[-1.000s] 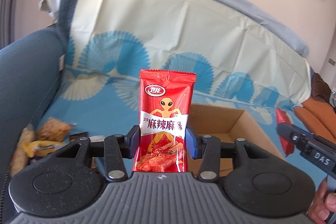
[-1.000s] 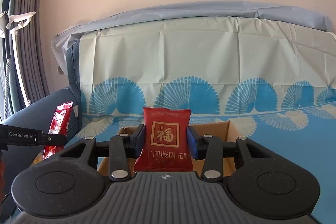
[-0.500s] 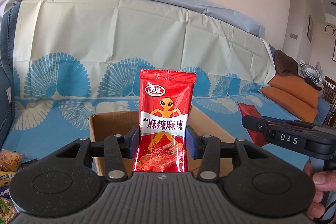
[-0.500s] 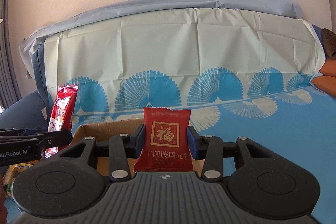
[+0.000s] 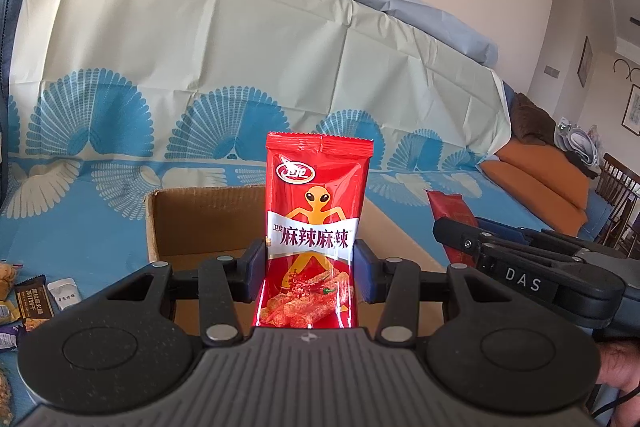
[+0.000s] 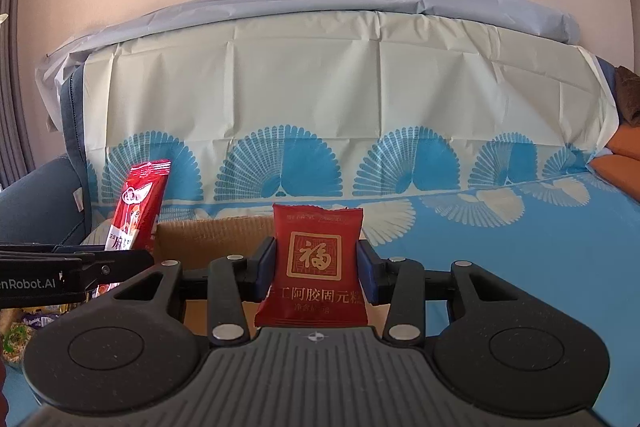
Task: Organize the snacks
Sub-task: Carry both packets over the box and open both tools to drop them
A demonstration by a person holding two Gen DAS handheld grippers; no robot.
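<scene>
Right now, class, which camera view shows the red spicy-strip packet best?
The left wrist view: the red spicy-strip packet faces the camera, upright in the left gripper. The right wrist view shows it only edge-on, partly hidden.

both packets (image 5: 316, 227) nearer the box (image 5: 192, 219)

Two red snack packets (image 5: 316, 227) (image 6: 318, 267), one cardboard box (image 5: 200, 219), two grippers (image 5: 310, 277) (image 6: 316, 269).

Right gripper (image 6: 316, 277) clamps dark red packet (image 6: 316, 267) upright before cardboard box (image 6: 208, 239); left gripper's bright red packet (image 6: 138, 203) left of box.
</scene>
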